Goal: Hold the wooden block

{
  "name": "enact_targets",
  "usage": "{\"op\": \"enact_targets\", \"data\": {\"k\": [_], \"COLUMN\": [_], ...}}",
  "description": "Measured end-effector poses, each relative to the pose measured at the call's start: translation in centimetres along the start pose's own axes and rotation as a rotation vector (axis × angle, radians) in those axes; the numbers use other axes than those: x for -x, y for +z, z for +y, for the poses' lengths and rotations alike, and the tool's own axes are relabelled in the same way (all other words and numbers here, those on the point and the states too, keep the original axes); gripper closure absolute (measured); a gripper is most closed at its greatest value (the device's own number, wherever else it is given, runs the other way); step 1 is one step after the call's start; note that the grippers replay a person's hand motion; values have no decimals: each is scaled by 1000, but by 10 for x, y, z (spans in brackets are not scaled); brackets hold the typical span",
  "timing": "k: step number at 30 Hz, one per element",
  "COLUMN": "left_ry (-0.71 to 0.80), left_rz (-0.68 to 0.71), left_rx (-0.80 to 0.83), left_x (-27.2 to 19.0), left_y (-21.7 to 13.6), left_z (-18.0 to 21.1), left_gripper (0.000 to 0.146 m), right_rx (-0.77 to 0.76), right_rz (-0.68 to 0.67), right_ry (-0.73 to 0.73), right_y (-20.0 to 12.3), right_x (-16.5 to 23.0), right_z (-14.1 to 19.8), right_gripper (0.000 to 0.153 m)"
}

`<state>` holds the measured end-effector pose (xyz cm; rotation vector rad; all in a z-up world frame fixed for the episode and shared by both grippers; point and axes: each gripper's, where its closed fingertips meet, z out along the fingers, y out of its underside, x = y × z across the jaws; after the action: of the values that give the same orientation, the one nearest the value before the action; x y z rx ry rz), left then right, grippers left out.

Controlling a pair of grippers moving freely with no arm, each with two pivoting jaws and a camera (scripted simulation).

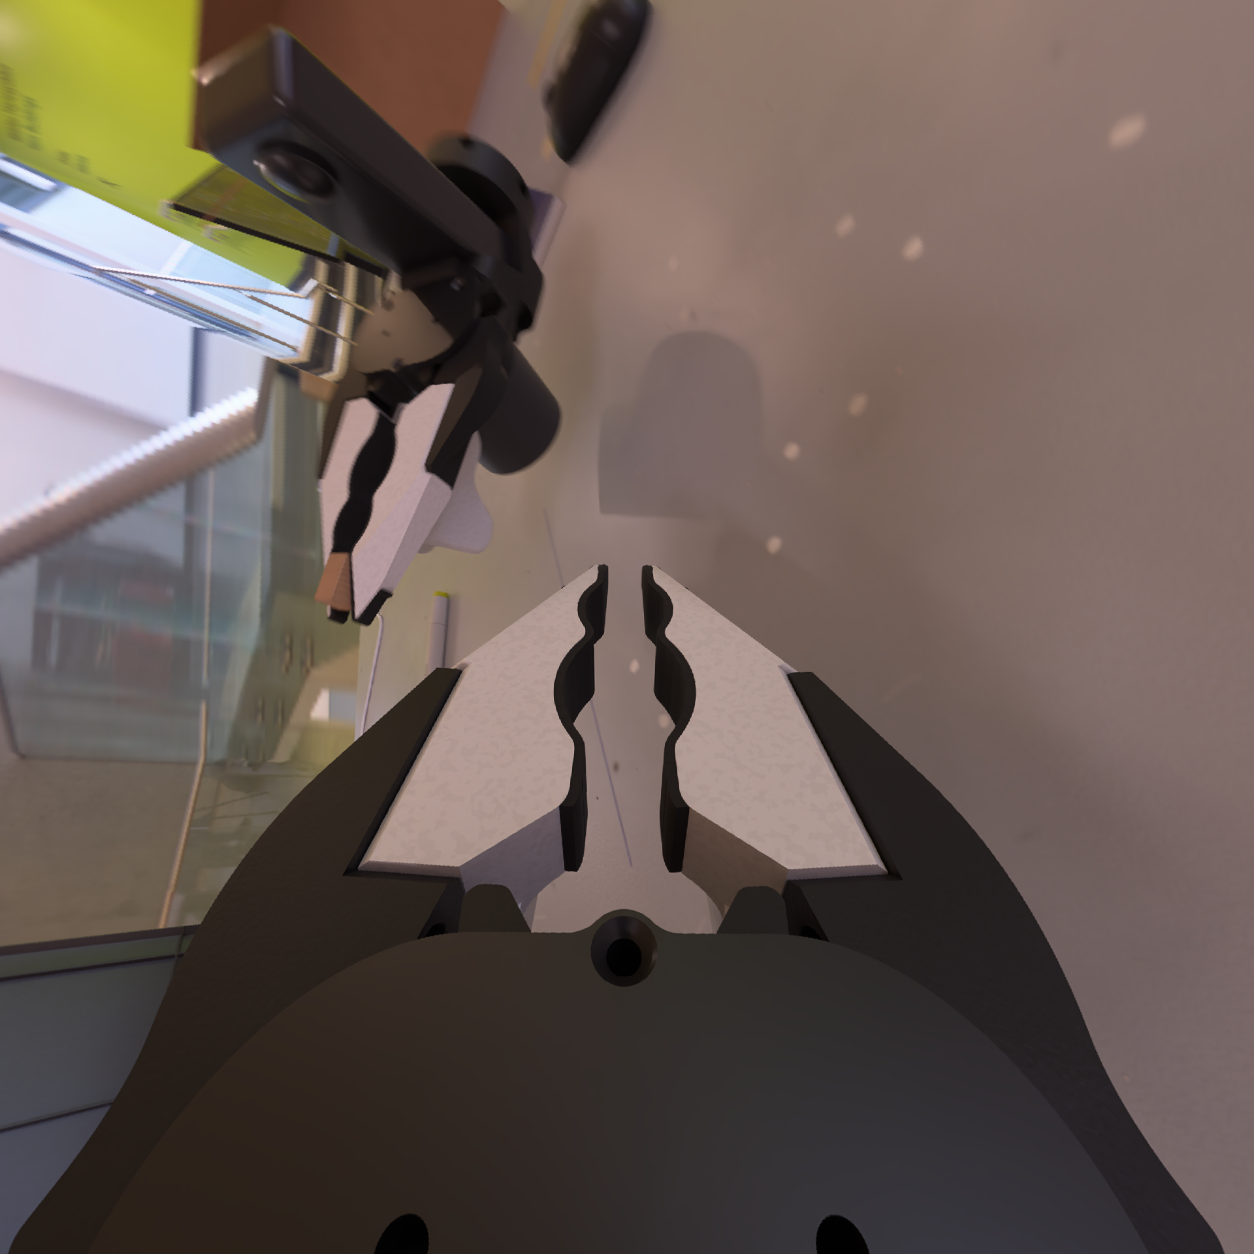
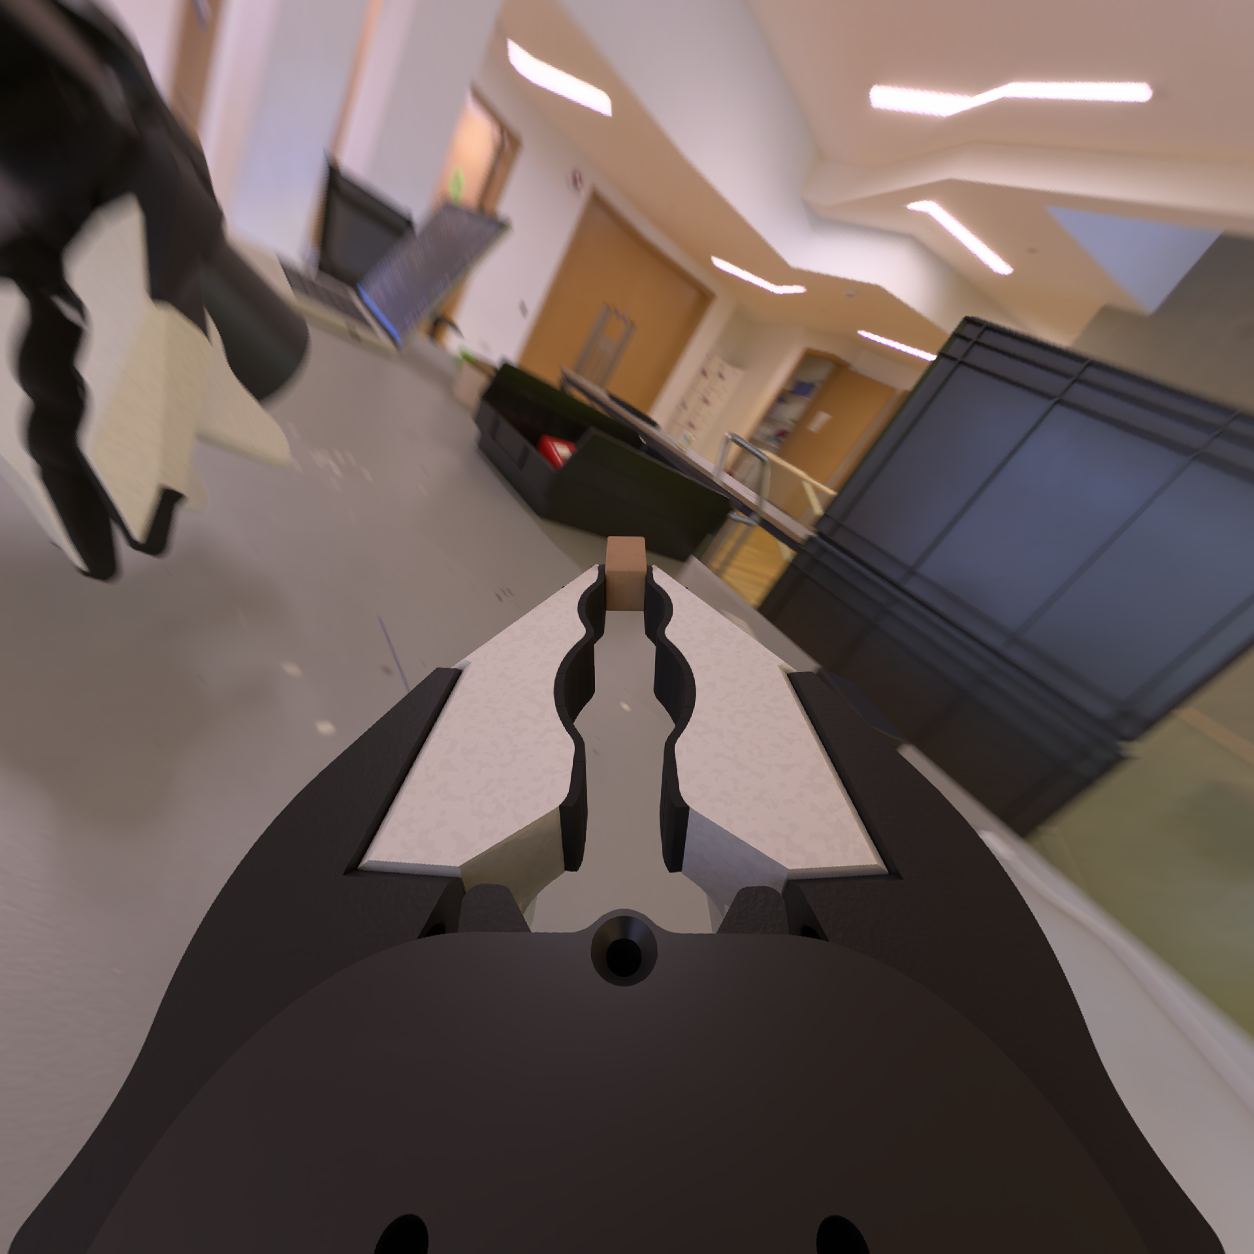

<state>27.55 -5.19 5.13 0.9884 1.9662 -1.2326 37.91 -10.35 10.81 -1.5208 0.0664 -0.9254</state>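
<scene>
The wooden block [image 2: 624, 573] is a small tan cube. My right gripper [image 2: 625, 577] is shut on it at the very fingertips and holds it above the pale table [image 2: 237, 712]. In the left wrist view the right gripper [image 1: 347, 607] shows at the upper left, pointing down, with the block [image 1: 334, 583] between its tips. My left gripper [image 1: 624, 573] is empty, its jaws a narrow gap apart over the table [image 1: 950, 475]. In the right wrist view the left gripper [image 2: 102, 560] shows blurred at the upper left.
A black open crate [image 2: 597, 475] with something red inside stands on the table's far side. A big dark stacked container [image 2: 1052, 543] stands to the right, past the table edge. A white marker [image 1: 441, 628] lies near the left gripper. A yellow-green box [image 1: 88, 102] is at the upper left.
</scene>
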Motion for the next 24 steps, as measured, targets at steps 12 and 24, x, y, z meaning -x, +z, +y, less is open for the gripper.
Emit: {"op": "enact_targets", "data": {"k": [12,24], "left_ry": [-126,-710], "left_rz": [-378,-297], "left_rx": [-336,-778], "left_x": [62,92], "left_y": [-45,-74], "left_z": [-46,-58], "left_gripper": [137,137], "right_rx": [-325,-338], "right_rz": [-254,-376], "right_ry": [868,1141], "right_y": [-13,-10], "right_x": [5,10], "right_z": [-45,-43], "right_gripper": [143,143]}}
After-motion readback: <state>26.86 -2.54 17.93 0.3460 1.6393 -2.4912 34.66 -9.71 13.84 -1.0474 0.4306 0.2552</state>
